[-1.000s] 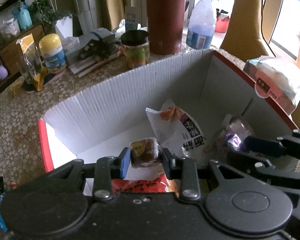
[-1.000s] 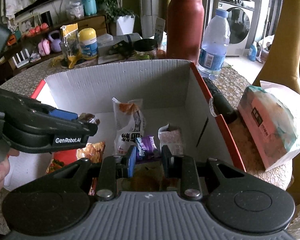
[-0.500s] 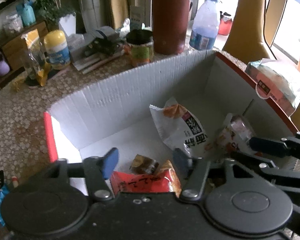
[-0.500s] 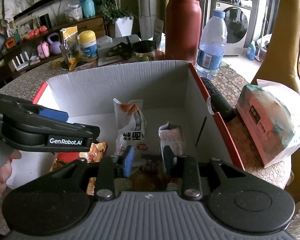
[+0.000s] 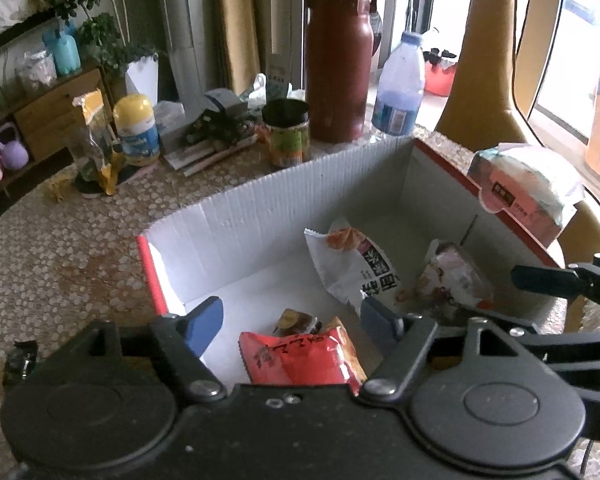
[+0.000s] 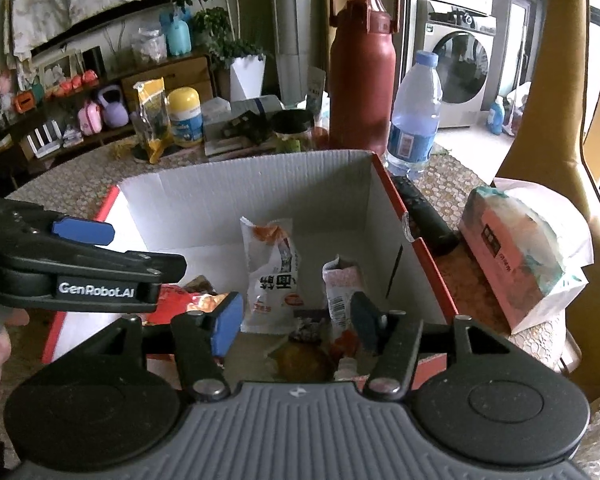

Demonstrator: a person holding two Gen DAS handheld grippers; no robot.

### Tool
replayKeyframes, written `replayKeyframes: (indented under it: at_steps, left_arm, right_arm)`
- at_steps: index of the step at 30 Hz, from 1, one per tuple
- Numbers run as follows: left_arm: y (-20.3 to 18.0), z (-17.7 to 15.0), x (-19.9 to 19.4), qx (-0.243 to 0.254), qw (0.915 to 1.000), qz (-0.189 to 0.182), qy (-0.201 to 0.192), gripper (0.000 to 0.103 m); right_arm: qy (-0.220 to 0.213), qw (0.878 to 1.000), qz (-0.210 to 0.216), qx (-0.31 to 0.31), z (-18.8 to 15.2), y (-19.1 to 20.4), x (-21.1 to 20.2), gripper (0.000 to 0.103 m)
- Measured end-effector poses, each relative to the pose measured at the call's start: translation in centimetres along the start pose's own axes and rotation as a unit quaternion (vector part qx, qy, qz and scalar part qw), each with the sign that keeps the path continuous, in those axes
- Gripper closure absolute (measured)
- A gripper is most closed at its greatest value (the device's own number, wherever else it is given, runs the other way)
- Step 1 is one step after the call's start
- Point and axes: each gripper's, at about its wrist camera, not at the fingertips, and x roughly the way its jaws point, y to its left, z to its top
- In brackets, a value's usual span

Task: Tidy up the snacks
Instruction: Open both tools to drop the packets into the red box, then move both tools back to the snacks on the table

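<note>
A white cardboard box with red outer faces (image 5: 260,216) (image 6: 260,184) stands on the table and holds several snack packs. My left gripper (image 5: 292,320) hangs over its near left part, jaws opening, nothing between them. Below it lie a small brown wrapped snack (image 5: 296,320) and a red packet (image 5: 300,356). A white packet with black print (image 5: 352,264) (image 6: 274,272) leans mid-box beside a pinkish packet (image 5: 452,276) (image 6: 340,284). My right gripper (image 6: 296,320) hovers over the near right part, jaws opening and empty, with a dark purple snack (image 6: 308,326) lying under it.
Behind the box stand a tall maroon flask (image 6: 362,76), a water bottle (image 6: 414,116), a black-lidded jar (image 5: 286,136) and a yellow-capped tub (image 6: 185,118). A wrapped tissue pack (image 6: 516,248) and a black remote (image 6: 424,216) lie right of it. A small dark wrapper (image 5: 20,360) lies at the left.
Both grippers let go: the left released the brown snack and the right the purple one, which dropped into the box. Both jaws spread wide and both hands rose and drew back a little.
</note>
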Motion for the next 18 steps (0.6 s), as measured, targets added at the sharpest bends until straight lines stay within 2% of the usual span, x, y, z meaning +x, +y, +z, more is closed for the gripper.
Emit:
replayKeyframes:
  at_steps: [5,7,12,15,18]
  left_arm:
    - [0.3,-0.5,-2.5,0.004,0.9998,-0.001,-0.018,0.023]
    - [0.5,-0.8,-3.5,0.004,0.9997,-0.001,-0.026,0.021]
    - [1.2,-1.7,-6.1,0.001,0.9991,-0.004,-0.043,0.018]
    - [1.7,-2.4,-7.6,-0.002,0.9987,-0.006,-0.051,0.016]
    - [2.1,-3.1,-8.9,-0.002,0.9984,-0.005,-0.057,0.014]
  right_arm:
    - [-0.009,1.0,0.002,0.002,-0.1,0.6,-1.6,0.043]
    - [-0.014,1.0,0.001,0.003,-0.2,0.8,-2.3,0.037]
    - [-0.029,1.0,0.007,0.003,-0.5,1.5,-4.2,0.036]
    - [-0.037,0.999,0.011,0.007,-0.7,2.0,-5.2,0.029]
    - [-0.044,0.999,0.015,0.007,-0.9,2.6,-6.2,0.028]
